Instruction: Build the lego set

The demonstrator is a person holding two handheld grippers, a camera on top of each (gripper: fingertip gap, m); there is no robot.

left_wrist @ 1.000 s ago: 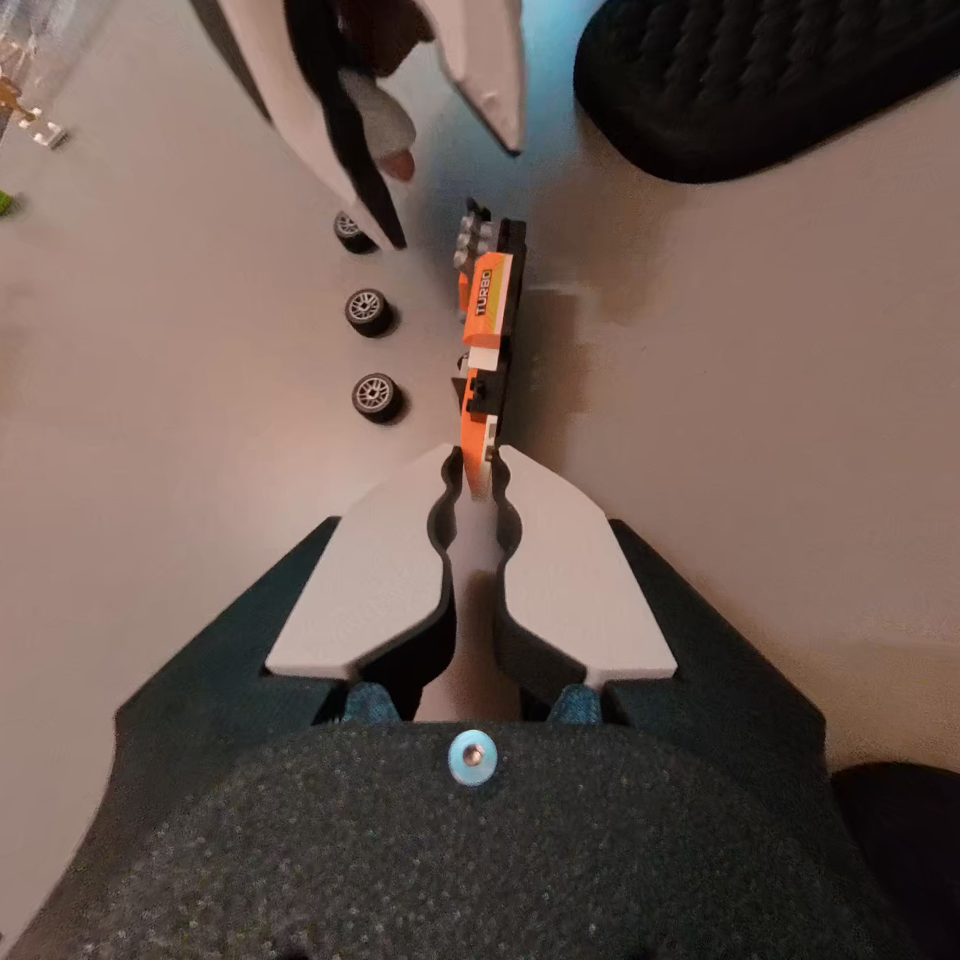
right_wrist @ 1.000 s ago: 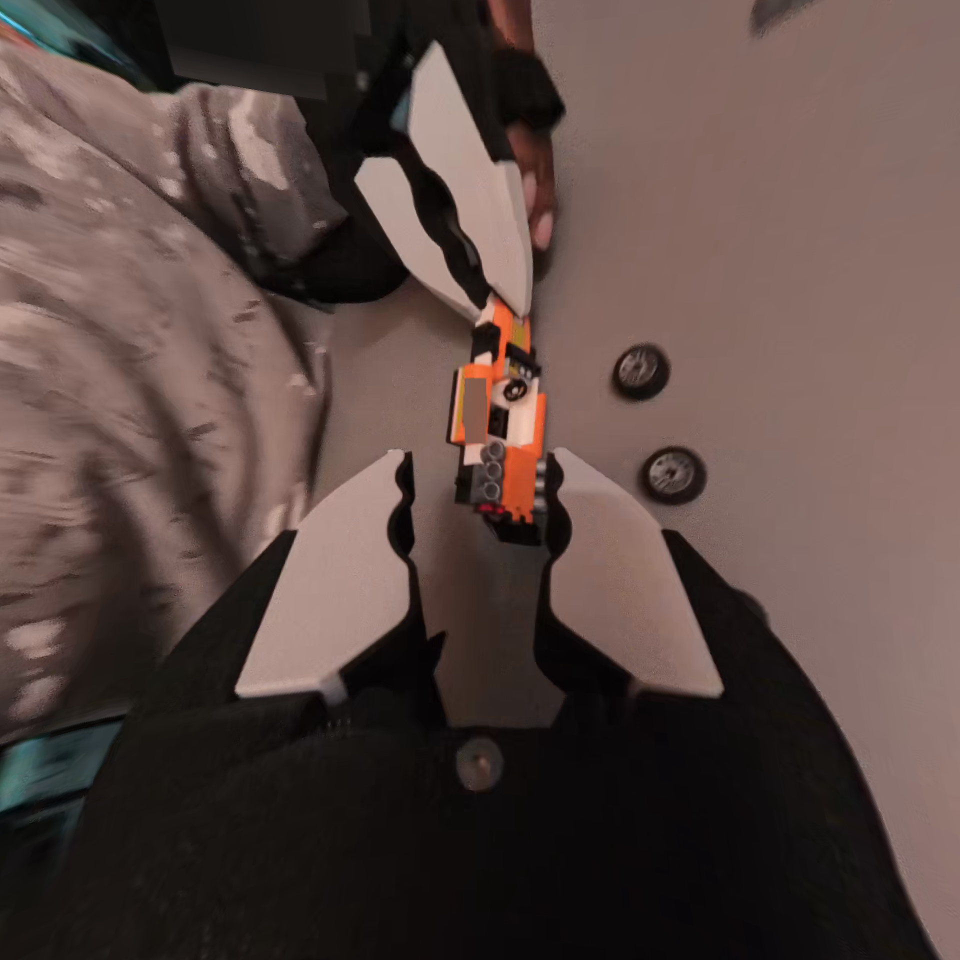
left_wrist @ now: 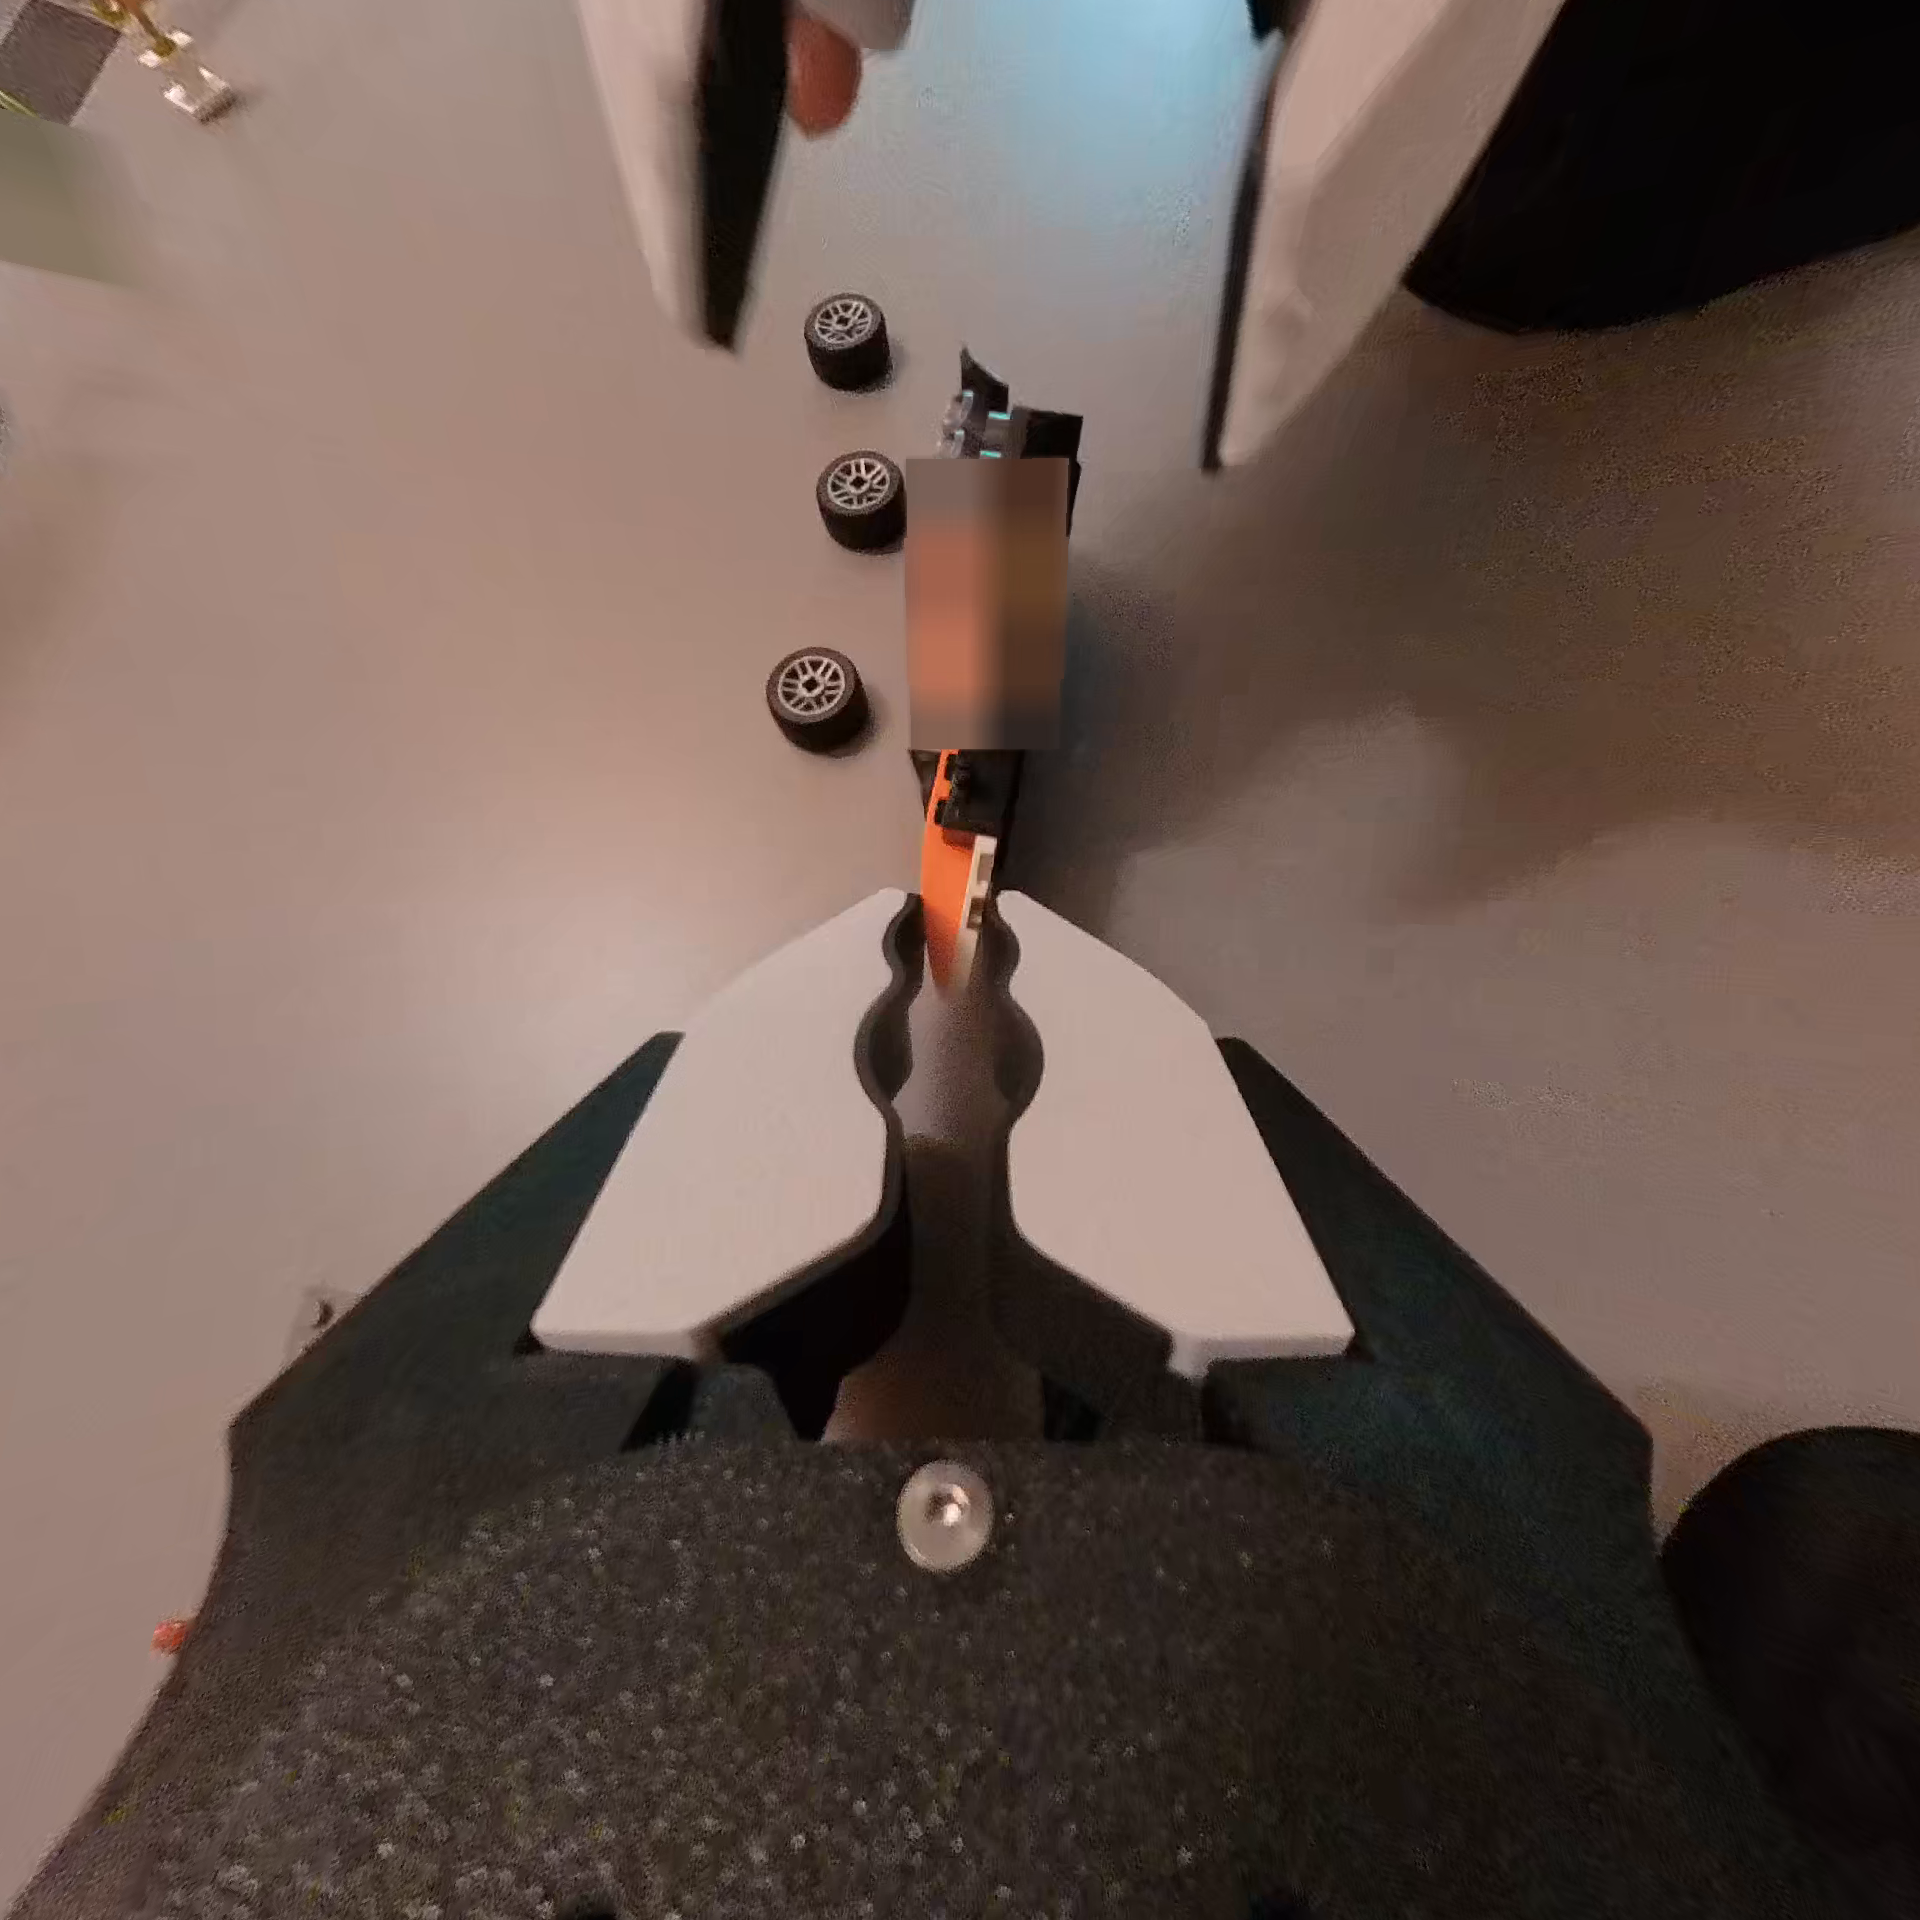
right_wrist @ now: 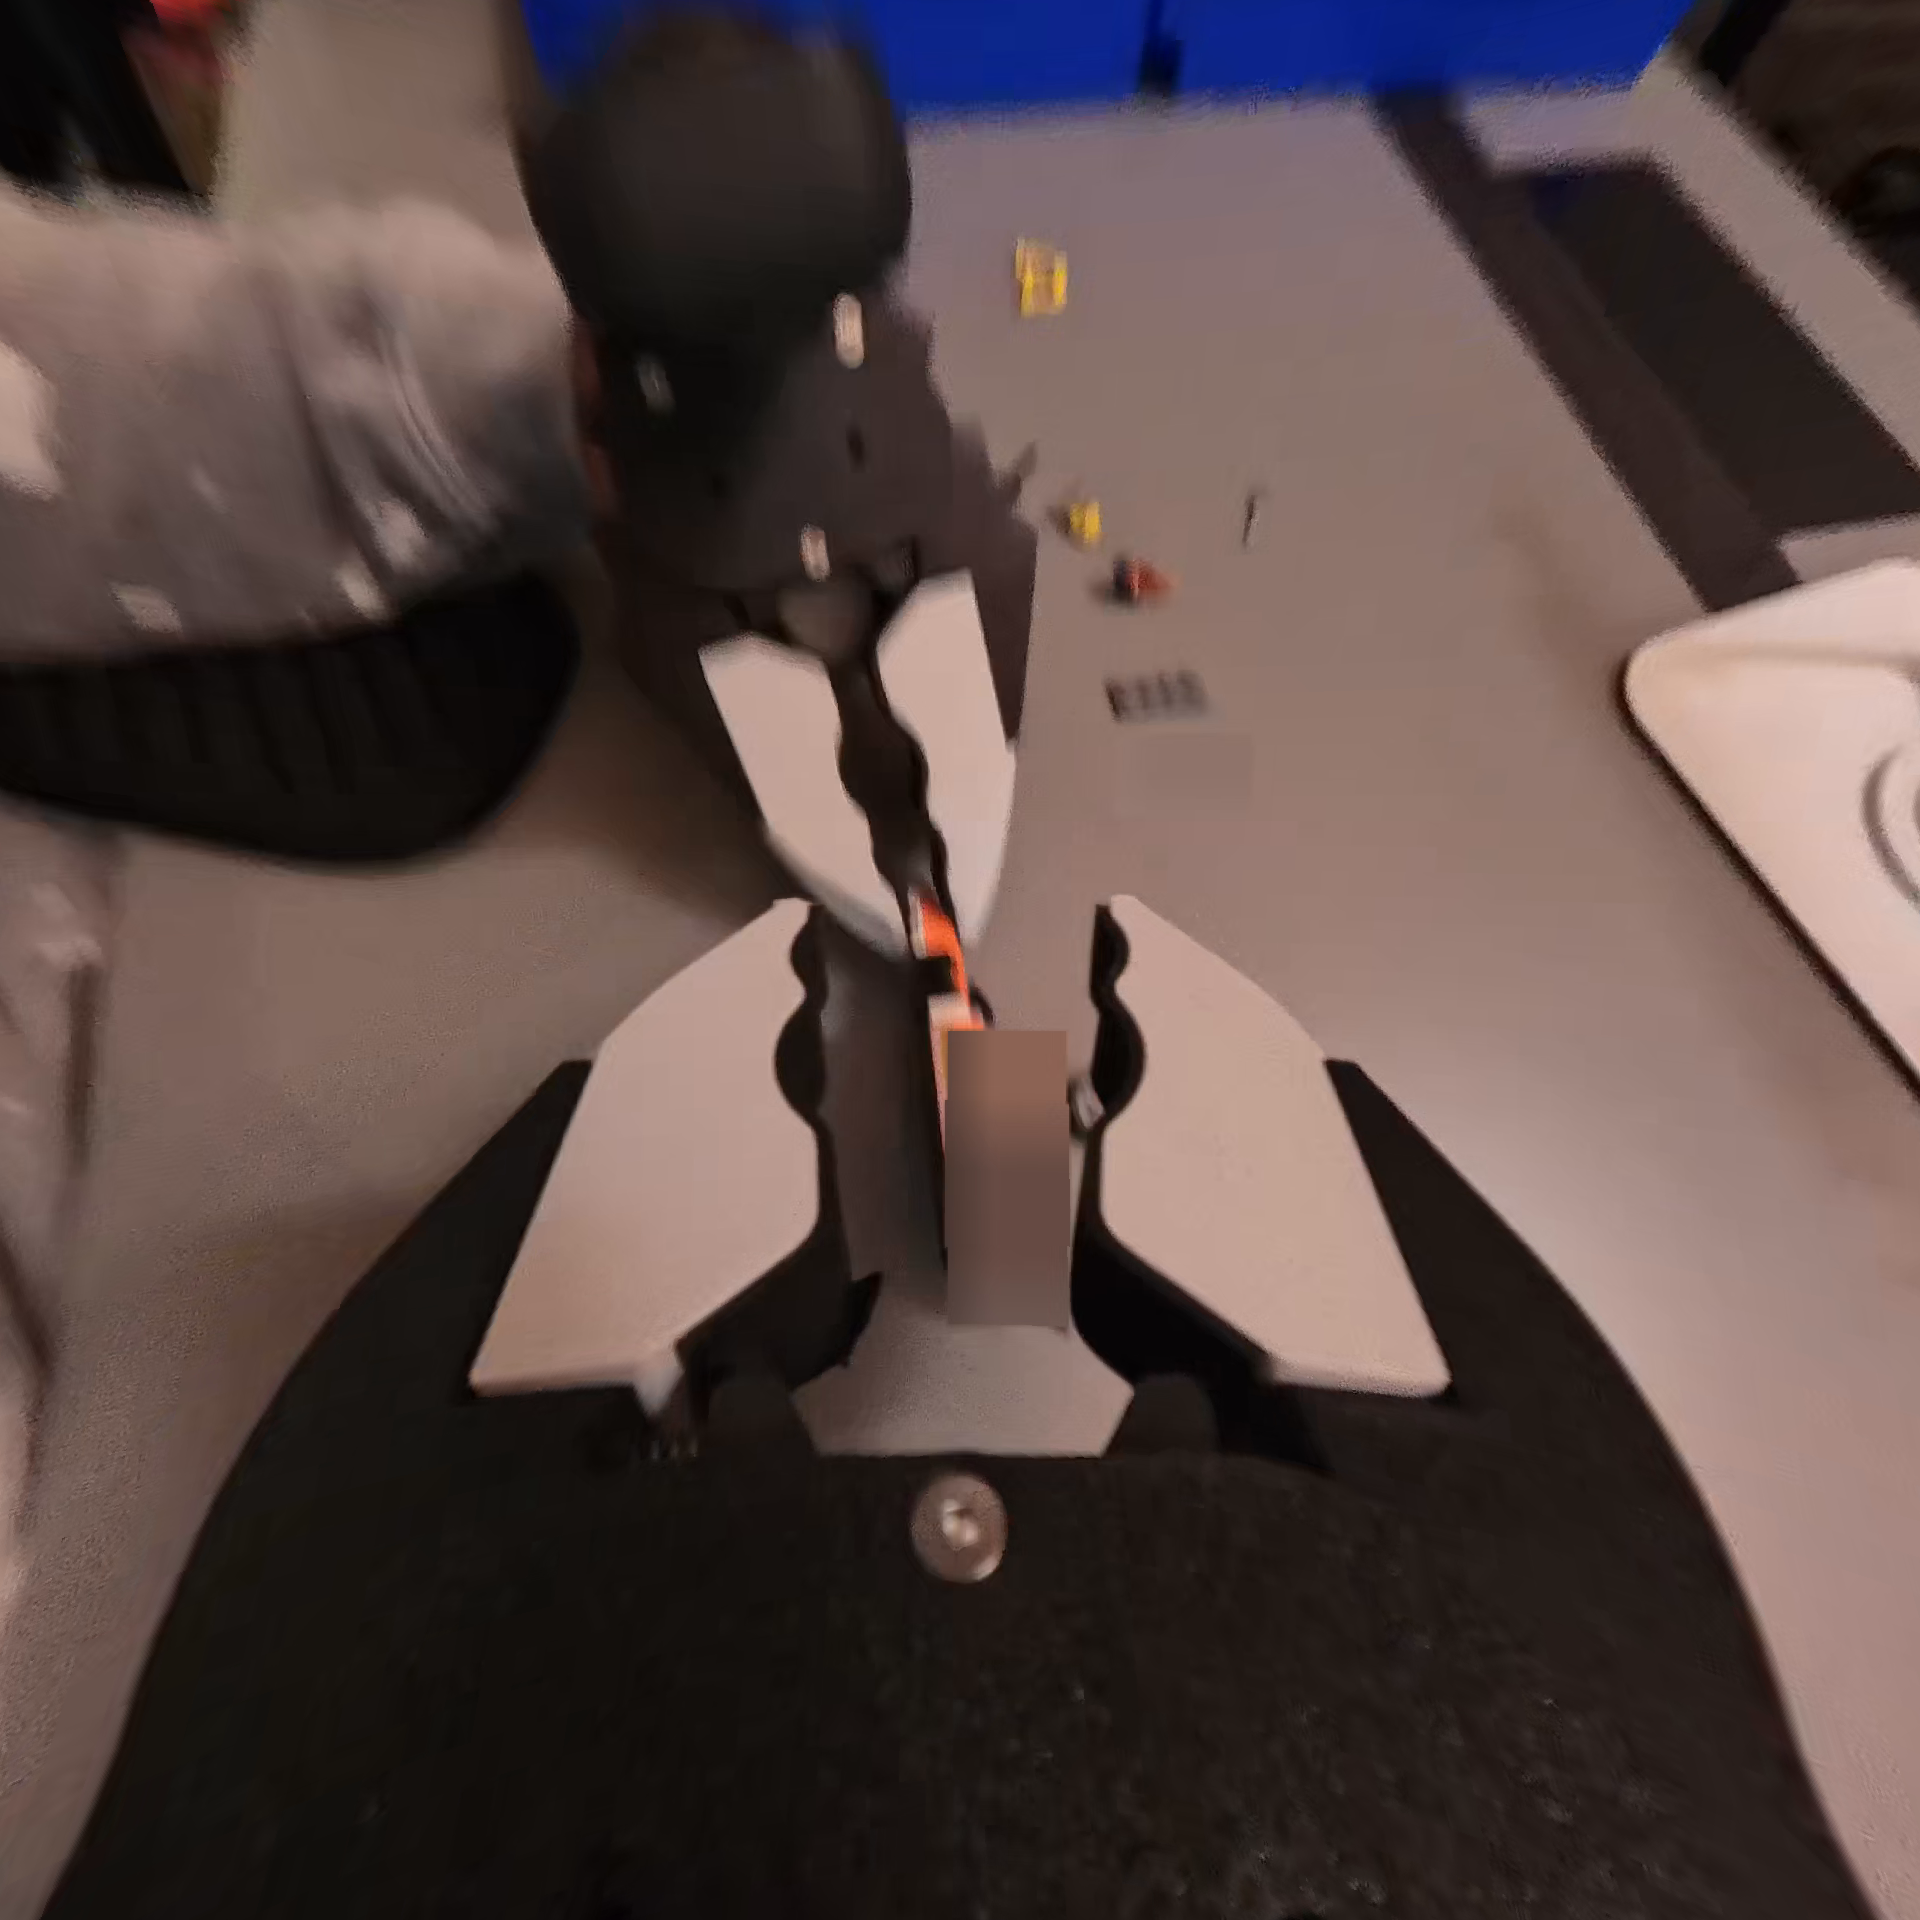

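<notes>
— While the left gripper (left_wrist: 958,925) pinches the near orange tip of the lego car (left_wrist: 961,831) between closed jaws, how far along does the build look?

— Partway, by the look of it. The car body is assembled, but three wheels (left_wrist: 816,698) lie loose on the worktop (left_wrist: 416,831) just left of it, and small parts (right_wrist: 1086,520) sit scattered toward the worktop's far edge. Wheels and those bits seem left to fit.

— Where is the car, and how does it point?

— It is held edge-up over the middle of the worktop, its long axis running straight away from the left gripper, narrow nose at the jaws, black tail far.

— And the right gripper (right_wrist: 951,961)?

— Its jaws stand wide apart, straddling the car's tail end without clearly touching it; the right wrist view is blurred, so contact is uncertain.
</notes>
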